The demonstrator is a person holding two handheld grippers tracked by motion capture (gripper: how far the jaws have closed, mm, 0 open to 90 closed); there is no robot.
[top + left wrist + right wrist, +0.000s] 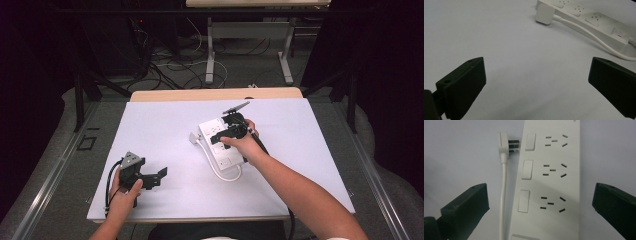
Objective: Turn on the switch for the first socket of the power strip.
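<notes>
White power strip [220,143] flat on table, 3 sockets w/ switches, own cord [503,195] alongside, plug [503,143] unplugged.

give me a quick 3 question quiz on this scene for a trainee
1. True or false: the plug is inserted in a socket of the power strip.
2. Which hand-held gripper is over the power strip: A left, B right?
3. Fill in: both hand-held grippers' jaws stand ____.

Key: 1 false, the plug lies on the table beside the strip. 2 B. 3 open.
</notes>
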